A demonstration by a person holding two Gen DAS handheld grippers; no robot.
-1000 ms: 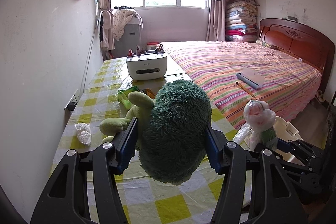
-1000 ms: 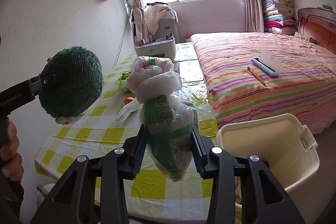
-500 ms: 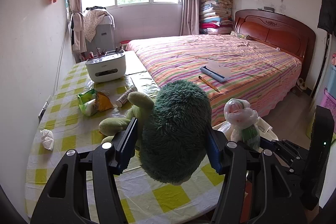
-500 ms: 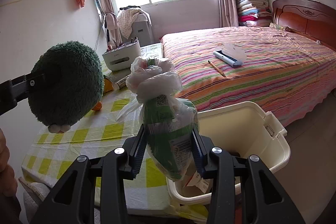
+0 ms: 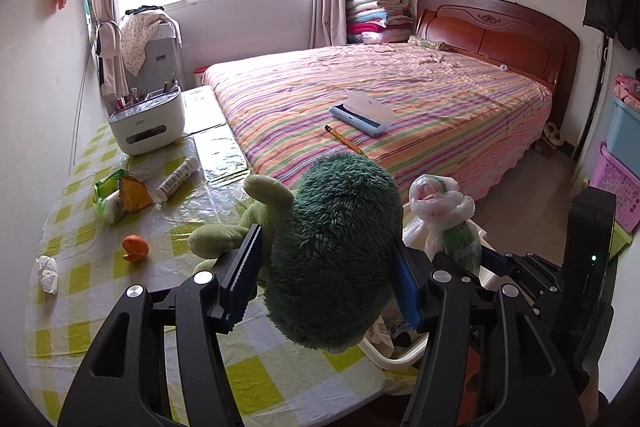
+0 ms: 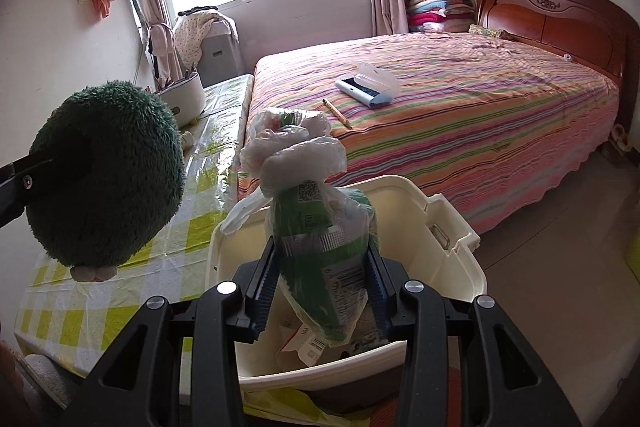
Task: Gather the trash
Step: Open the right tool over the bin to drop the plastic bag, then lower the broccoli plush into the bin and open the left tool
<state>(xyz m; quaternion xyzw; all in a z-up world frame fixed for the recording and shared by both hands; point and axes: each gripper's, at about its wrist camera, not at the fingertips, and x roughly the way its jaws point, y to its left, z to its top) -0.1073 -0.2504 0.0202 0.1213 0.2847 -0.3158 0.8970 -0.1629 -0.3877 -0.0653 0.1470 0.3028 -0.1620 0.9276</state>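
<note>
Black gripper [image 5: 324,283] frames, blue ribbed fingers [image 5: 240,275], silver screws

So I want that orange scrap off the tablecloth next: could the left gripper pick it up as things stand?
Probably not yet. The left gripper is shut on the green plush toy, so nothing else fits. The orange scrap lies unobstructed on the table.

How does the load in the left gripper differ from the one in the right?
The plush toy in the left gripper is dark green and furry; the knotted plastic bag in the right gripper is thin, clear film over green packaging. The plush toy hangs over the table's edge; the knotted plastic bag hangs over the cream bin. The plush toy is bulkier. Both are clamped off the table.
</note>
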